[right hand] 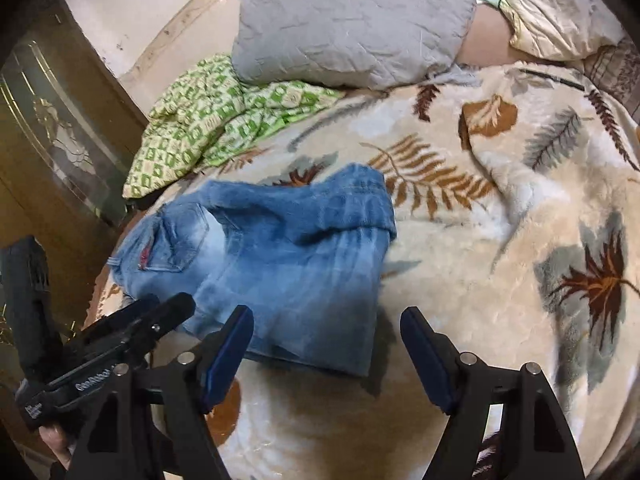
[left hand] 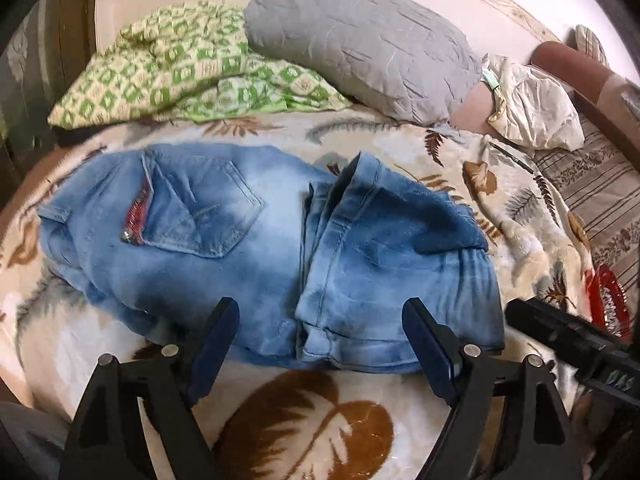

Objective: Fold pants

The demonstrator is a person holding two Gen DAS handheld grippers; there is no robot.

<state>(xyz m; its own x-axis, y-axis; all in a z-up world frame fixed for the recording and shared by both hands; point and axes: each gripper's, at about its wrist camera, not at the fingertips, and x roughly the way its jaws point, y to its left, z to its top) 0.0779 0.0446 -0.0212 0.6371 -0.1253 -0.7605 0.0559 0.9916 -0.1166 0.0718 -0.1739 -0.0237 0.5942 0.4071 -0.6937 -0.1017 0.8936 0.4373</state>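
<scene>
Nearest the lenses, both tools are hovering low over the bed. The left gripper (left hand: 320,344) is spreading its dark blue padded fingers (left hand: 216,340) wide with nothing between them, and the right gripper (right hand: 326,348) is doing the same just beside the folded edge of the cloth. Each is showing black angular arms with silver pivot pins.

Beneath them, a plush blanket (right hand: 460,280) is covering the bed, its fleecy cream pile printed with brown, rust and grey leaves and ferns.

Just beyond the fingertips, the pants (left hand: 248,240) are lying folded into a compact, roughly rectangular bundle on that blanket. They are faded light-blue denim, paler at the middle and darker at the edges, with a stitched back pocket (left hand: 208,216) and a red-lined zipper (left hand: 138,216) facing up. One layer is lying doubled over the top on the right side, its hem rumpled.

Farther back, a green-and-cream patterned cloth (left hand: 176,68) is sitting crumpled, touching a creased grey pillow (left hand: 360,40). To the right, a wrinkled off-white pillow (left hand: 532,104) is resting near a striped sheet (left hand: 600,192).

Behind everything, a pale wall is running across, and a dark wooden door (right hand: 48,128) with decorated glass is standing at the left.
</scene>
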